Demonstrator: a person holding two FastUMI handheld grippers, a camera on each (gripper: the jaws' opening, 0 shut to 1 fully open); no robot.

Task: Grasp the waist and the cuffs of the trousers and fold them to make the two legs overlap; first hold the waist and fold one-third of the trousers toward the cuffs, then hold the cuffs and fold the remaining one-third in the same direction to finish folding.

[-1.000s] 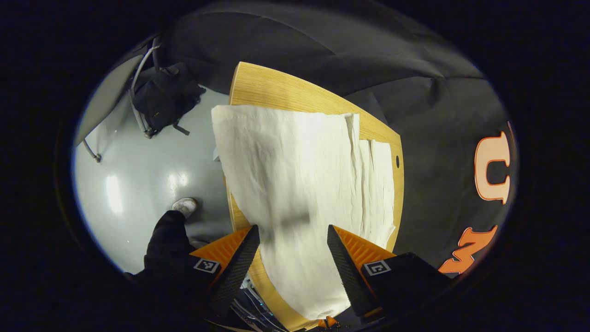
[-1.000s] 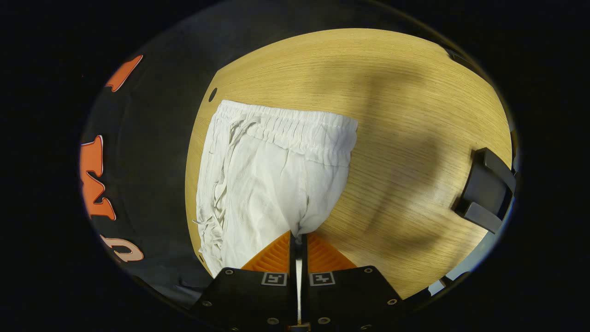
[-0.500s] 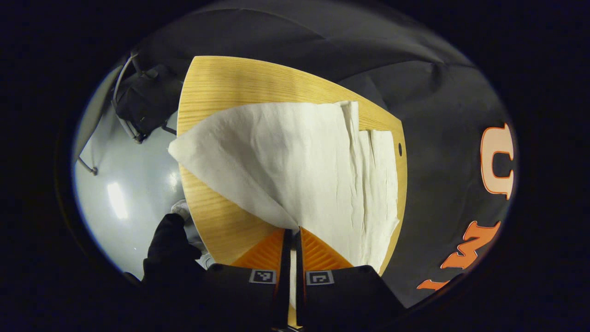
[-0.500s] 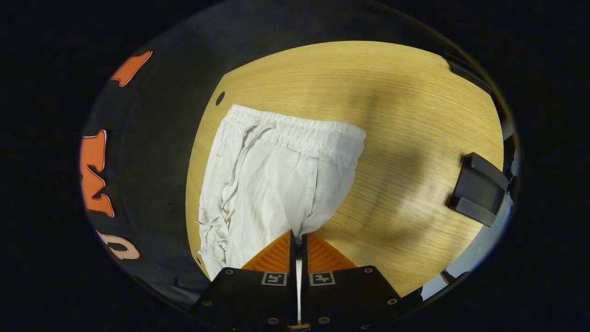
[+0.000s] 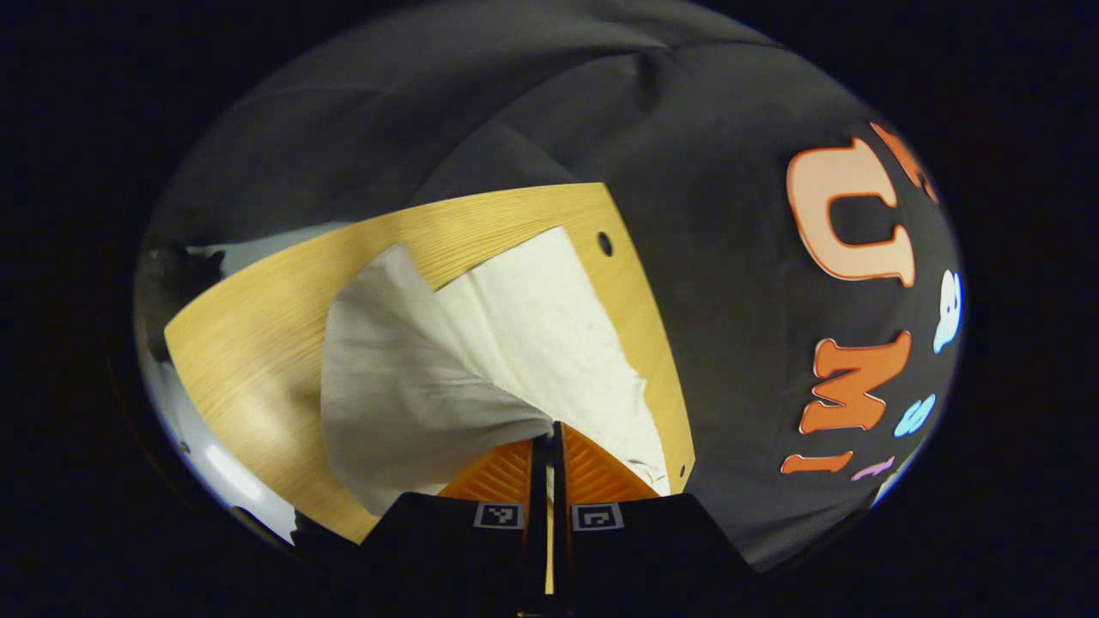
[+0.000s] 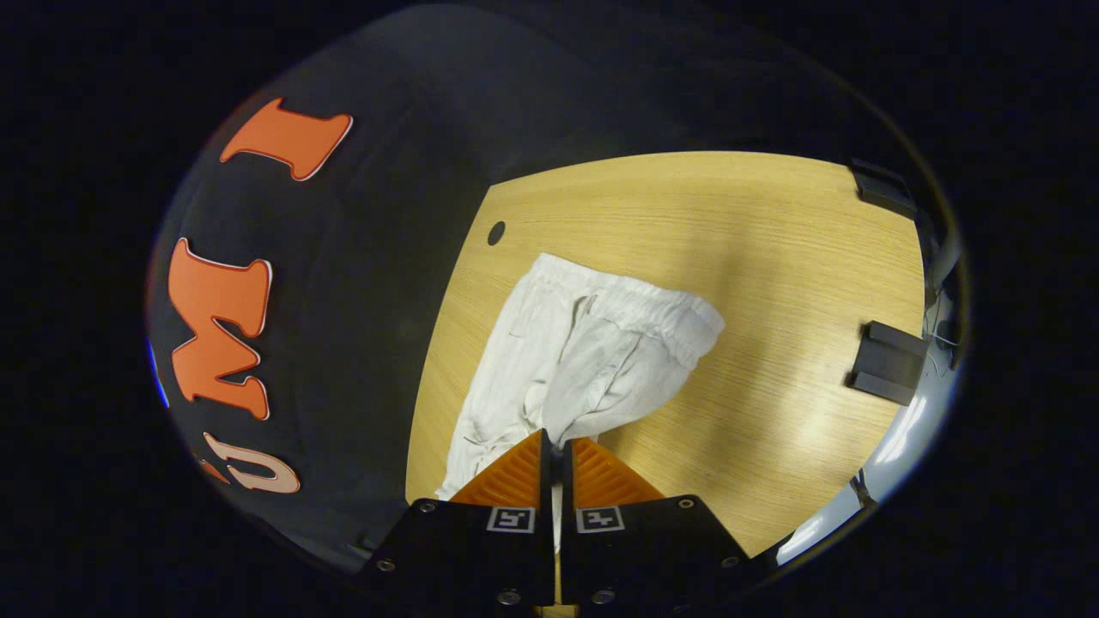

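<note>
1. While both tools grip cloth, I hold the white trousers [image 6: 592,360] lifted off the wooden table [image 6: 773,223]; the rest of the garment lies along the table's far-left edge by the booth wall.
2. Left gripper [image 5: 549,442]: fingers pinched together on a leg fold near the cuffs. A second ago they stood apart over the flat leg; half a second ago they had just closed. Now the cloth peels up in a cone toward me.
3. Right gripper [image 6: 556,446]: clamped on fabric below the waistband [image 6: 661,309], as it was a second ago, but raised higher. The waist, flat before, now bunches and tilts.
4. Table looks smaller and farther in both views than before, so I judge both hands have risen.
5. Meaning: the lengthwise fold, leg over leg, is under way but not laid down.
6. Black bracket [image 6: 889,373] sits at the table's right edge, well apart.
</note>
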